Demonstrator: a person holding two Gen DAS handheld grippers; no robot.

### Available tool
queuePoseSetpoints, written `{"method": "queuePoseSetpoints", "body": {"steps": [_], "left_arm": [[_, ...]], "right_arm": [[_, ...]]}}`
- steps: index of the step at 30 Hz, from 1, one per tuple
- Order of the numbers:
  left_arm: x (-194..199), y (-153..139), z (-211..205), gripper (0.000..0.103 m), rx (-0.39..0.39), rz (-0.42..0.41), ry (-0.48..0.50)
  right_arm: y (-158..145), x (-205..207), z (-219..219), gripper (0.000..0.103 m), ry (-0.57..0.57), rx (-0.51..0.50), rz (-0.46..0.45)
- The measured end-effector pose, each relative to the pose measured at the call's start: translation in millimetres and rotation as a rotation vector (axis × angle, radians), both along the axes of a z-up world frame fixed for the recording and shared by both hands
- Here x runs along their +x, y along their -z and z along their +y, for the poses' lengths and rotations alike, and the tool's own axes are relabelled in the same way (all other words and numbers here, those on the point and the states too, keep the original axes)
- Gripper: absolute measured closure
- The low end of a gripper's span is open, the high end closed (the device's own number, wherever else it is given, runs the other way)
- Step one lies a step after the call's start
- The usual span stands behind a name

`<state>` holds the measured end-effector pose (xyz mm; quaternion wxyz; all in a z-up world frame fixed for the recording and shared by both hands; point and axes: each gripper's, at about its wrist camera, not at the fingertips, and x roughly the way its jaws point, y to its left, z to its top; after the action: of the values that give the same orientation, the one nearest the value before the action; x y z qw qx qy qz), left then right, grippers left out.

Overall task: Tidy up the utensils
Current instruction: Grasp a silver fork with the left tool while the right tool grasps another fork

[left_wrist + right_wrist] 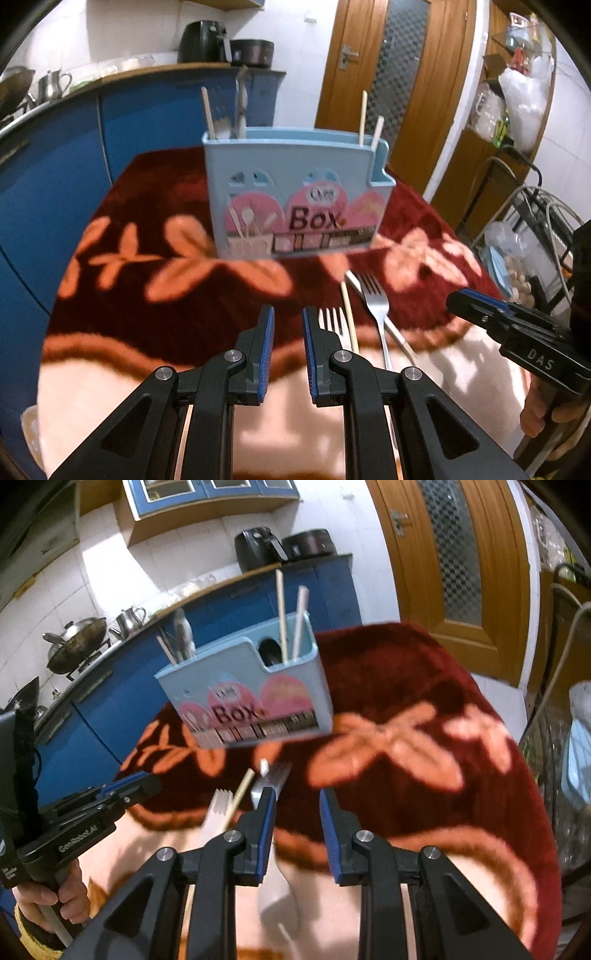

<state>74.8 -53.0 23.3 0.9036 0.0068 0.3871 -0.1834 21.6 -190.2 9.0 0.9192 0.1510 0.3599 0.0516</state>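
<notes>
The loose utensils lie on the surface (155, 295) just ahead of both tongs, between them and the box (295, 195). In the left wrist view, a fork (375, 306), a second fork (334, 321) and a chopstick (349, 314) lie with their long axes running away from the camera toward the box, tines at the far end. They sit slightly right of the left tongs (288, 317) and left of the right tongs (461, 299). In the right wrist view the same cluster sits just left of the right tongs (297, 801), with a pale spoon (277, 897) under the left finger. The left tongs look the nearer, though only by a little.

Both tongs are narrow and empty, nothing between the pads.

The box stands upright farther back. Its left compartment holds a chopstick and some metal handles; the right one holds two sticks (369, 125). The middle looks empty, though I cannot see its bottom.
</notes>
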Motion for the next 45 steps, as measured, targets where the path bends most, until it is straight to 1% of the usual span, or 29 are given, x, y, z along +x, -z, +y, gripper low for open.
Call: {"method": "queuePoseSetpoints", "body": {"steps": [4,10,14,18,24,29,37,42,44,45], "left_arm": [[-1,8,-7,0.087,-0.006,0.050,0.034],[-4,21,-17,0.087,-0.015,0.130,0.068],[-8,23,-21,0.087,-0.011,0.140,0.078],[-12,25,-25,0.087,0.003,0.155,0.094],[-14,33,-30,0.087,0.041,0.185,0.101],[-11,36,-29,0.084,0.039,0.204,0.098],[3,40,-30,0.084,0.040,0.279,0.138],[10,40,-31,0.087,0.056,0.329,0.186],[12,40,-30,0.092,0.063,0.337,0.190],[13,40,-30,0.093,0.065,0.338,0.190]], "right_arm": [[12,-4,-8,0.076,0.012,0.020,0.038],[20,-11,-17,0.075,0.024,0.039,0.059],[24,-13,-22,0.075,0.019,0.067,0.069],[27,-16,-24,0.075,0.017,0.073,0.073],[31,-18,-27,0.075,0.017,0.082,0.079],[32,-18,-27,0.075,0.014,0.082,0.082],[32,-18,-26,0.075,0.004,0.073,0.085],[30,-17,-25,0.075,-0.004,0.066,0.090],[30,-16,-24,0.074,-0.009,0.062,0.094],[29,-15,-23,0.074,-0.013,0.061,0.095]]}}
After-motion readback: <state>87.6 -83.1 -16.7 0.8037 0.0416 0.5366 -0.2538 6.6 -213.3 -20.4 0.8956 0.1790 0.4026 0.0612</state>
